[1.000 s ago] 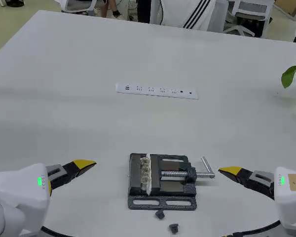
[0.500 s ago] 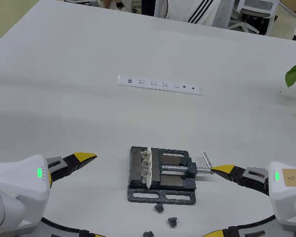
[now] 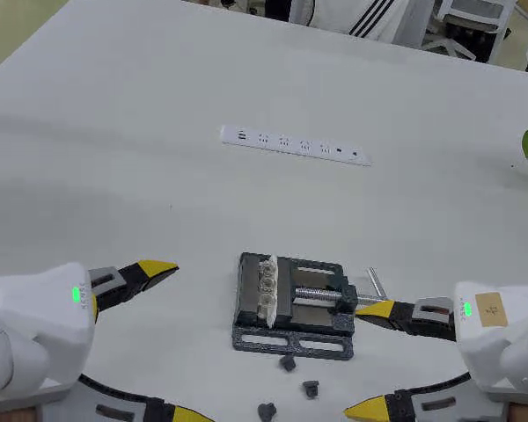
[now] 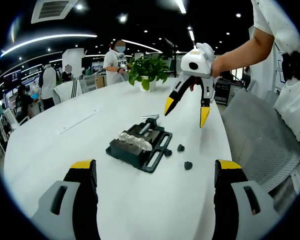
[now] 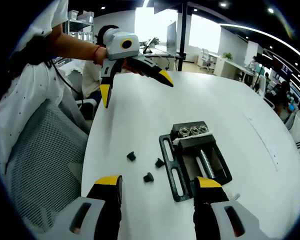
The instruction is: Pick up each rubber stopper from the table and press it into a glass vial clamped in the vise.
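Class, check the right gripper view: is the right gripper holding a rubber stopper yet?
No: the right gripper is open and empty, while three rubber stoppers lie on the table beside the vise.

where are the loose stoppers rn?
Head view, bottom centre: three rubber stoppers lie loose on the table, just on the person's side of the vise, close to its slotted base.

No text is legible; the tan label (image 3: 491,308) looks too blurred.
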A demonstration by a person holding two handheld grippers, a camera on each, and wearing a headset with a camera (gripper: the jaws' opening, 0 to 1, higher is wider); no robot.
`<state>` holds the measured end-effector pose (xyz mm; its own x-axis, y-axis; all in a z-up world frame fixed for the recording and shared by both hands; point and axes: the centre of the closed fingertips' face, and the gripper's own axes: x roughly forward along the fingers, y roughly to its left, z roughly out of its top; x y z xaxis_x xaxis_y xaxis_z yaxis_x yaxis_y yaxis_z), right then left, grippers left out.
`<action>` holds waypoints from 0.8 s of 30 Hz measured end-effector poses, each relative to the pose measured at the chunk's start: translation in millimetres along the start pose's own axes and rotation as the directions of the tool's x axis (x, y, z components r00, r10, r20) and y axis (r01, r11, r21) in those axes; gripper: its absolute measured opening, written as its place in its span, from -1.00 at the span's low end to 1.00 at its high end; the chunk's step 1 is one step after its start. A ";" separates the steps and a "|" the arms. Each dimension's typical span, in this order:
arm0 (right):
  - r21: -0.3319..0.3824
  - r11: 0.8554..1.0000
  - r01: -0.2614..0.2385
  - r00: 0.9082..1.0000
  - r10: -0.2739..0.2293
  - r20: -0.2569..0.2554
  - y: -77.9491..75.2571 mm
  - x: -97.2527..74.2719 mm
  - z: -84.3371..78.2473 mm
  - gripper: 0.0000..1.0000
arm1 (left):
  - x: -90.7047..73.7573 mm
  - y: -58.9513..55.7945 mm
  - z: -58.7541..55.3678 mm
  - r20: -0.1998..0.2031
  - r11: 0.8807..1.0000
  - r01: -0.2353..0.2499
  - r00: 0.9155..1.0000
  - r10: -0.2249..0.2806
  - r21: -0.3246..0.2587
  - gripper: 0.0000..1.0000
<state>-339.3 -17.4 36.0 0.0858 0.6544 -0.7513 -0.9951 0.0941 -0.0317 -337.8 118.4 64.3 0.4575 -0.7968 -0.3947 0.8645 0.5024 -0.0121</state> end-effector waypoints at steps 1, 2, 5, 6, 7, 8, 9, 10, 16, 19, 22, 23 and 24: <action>-0.010 1.000 -0.005 1.000 0.005 -0.004 0.4 0.9 0.2 0.09 | -0.1 0.0 0.4 0.002 1.000 -0.001 1.000 0.001 -0.002 0.96; -0.019 1.000 -0.014 1.000 0.013 -0.012 0.8 2.3 0.0 0.07 | -0.2 0.0 0.9 0.005 1.000 -0.002 1.000 0.002 -0.003 0.96; -0.048 0.998 -0.032 0.999 0.031 -0.036 1.6 6.2 -1.2 -0.04 | -0.3 -0.4 1.5 0.008 1.000 -0.004 1.000 0.004 -0.003 0.96; -0.058 0.998 -0.036 0.999 0.034 -0.039 1.9 7.3 -1.3 -0.06 | -0.3 -0.5 1.5 0.008 1.000 -0.004 1.000 0.004 -0.004 0.96; -0.068 0.997 -0.042 0.998 0.039 -0.047 2.6 8.8 -1.8 -0.08 | -0.4 -0.8 1.4 0.009 1.000 -0.005 1.000 0.005 -0.006 0.96; -0.075 0.996 -0.046 0.998 0.042 -0.053 3.2 9.9 -1.8 -0.10 | -0.4 -1.0 1.4 0.010 1.000 -0.005 1.000 0.005 -0.007 0.96; -0.085 0.995 -0.051 0.997 0.046 -0.060 3.9 10.9 -2.0 -0.13 | -0.4 -1.1 1.6 0.012 1.000 -0.006 1.000 0.006 -0.008 0.96; -0.099 0.993 -0.057 0.996 0.049 -0.073 4.6 12.5 -2.5 -0.16 | -0.7 -1.7 1.4 0.013 1.000 -0.006 1.000 0.006 -0.009 0.96; -0.143 0.985 -0.099 0.989 0.082 -0.124 10.7 20.4 -6.5 -0.34 | -1.5 -3.8 -0.4 0.013 1.000 -0.006 1.000 0.006 -0.012 0.95; -0.175 0.977 -0.121 0.984 0.095 -0.150 12.4 23.7 -8.6 -0.49 | -2.1 -4.5 -1.0 0.013 1.000 -0.005 1.000 0.006 -0.015 0.94; -0.204 0.969 -0.142 0.979 0.107 -0.174 13.6 28.4 -10.6 -0.64 | -2.5 -4.8 -1.1 0.016 1.000 -0.008 1.000 0.008 -0.020 0.94; -0.209 0.967 -0.147 0.978 0.110 -0.180 14.1 29.6 -10.9 -0.66 | -2.6 -5.0 -1.1 0.017 1.000 -0.008 1.000 0.008 -0.021 0.94; -0.214 0.965 -0.153 0.976 0.113 -0.186 14.5 30.9 -11.3 -0.67 | -2.6 -5.1 -1.1 0.017 1.000 -0.008 1.000 0.008 -0.021 0.94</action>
<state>-351.6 -4.4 4.8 -0.0381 0.5099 -0.8594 -0.9839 -0.1694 -0.0569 -343.6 118.4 64.4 0.4683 -0.7983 -0.3787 0.8564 0.5156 -0.0279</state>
